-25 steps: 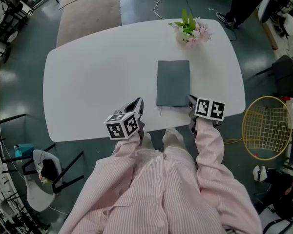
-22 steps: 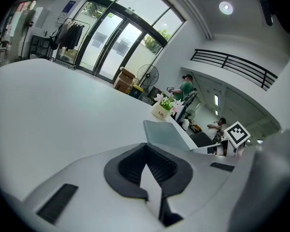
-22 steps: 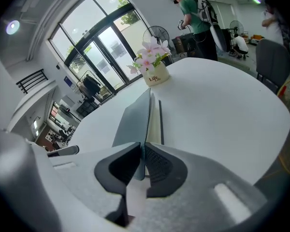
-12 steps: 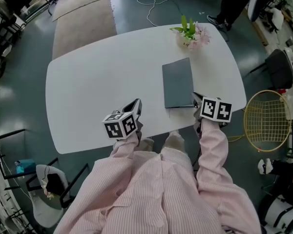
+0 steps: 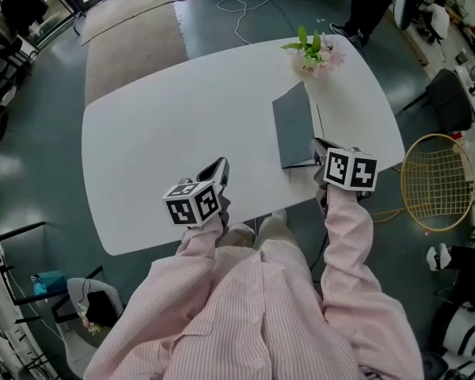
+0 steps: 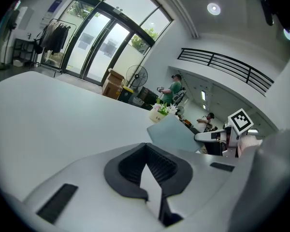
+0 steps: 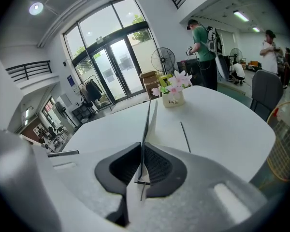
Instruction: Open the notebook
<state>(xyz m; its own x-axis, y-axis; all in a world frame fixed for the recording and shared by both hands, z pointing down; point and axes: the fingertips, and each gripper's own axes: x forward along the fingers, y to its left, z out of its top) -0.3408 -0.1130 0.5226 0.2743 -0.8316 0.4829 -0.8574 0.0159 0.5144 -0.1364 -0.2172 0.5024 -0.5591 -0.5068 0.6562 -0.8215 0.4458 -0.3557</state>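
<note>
The notebook lies on the white table near its right front edge. Its grey cover stands tilted up off the white pages. My right gripper is shut on the cover's near edge. In the right gripper view the cover runs edge-on between the jaws of that gripper, with a white page beside it. My left gripper rests shut and empty over the table's front, left of the notebook. From the left gripper view the raised cover shows ahead to the right.
A small pot of flowers stands at the table's far edge beyond the notebook. A yellow wire basket and a dark chair stand on the floor to the right. People stand farther back in the room.
The right gripper has lifted the grey cover from flat to steeply tilted, and white pages now show beneath it. The left gripper has stayed put.
</note>
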